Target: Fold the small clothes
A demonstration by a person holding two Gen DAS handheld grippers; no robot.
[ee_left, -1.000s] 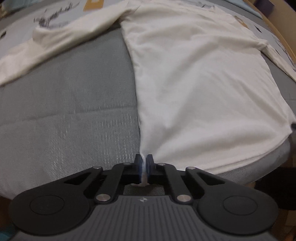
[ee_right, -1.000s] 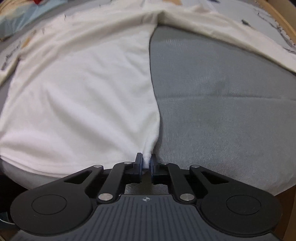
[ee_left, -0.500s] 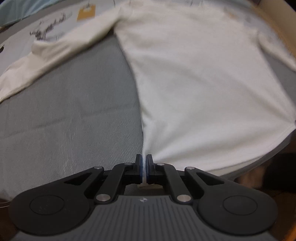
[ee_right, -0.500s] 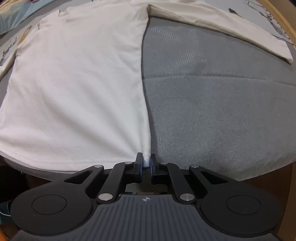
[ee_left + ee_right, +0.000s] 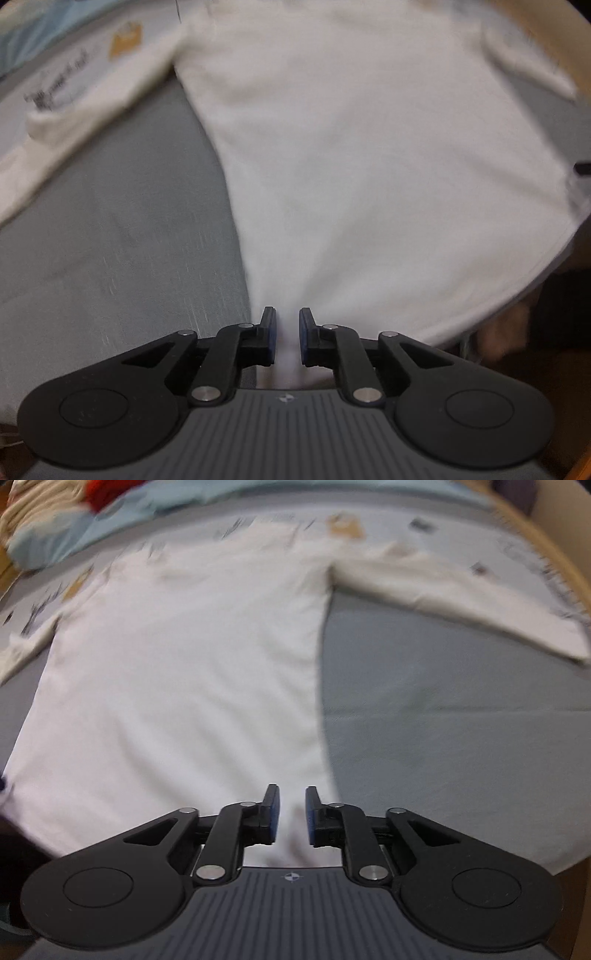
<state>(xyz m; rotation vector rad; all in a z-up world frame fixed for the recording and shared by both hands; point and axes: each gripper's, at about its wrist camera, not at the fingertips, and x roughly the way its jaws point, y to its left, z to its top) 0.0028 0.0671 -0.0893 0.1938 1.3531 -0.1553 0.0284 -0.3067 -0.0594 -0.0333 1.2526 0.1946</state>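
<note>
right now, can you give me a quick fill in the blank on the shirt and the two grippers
The shirt lying flat is ____ in colour.
The left gripper has its jaws ____, with shirt fabric showing between them.
The right gripper has its jaws ____ too.
Under the shirt lies a ____ coloured cover.

Missing words: white; open; open; grey

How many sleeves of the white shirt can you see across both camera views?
2. One sleeve stretches out left of the white shirt in the left wrist view; the other sleeve stretches out right in the right wrist view. Each view also catches the opposite sleeve's tip.
</note>
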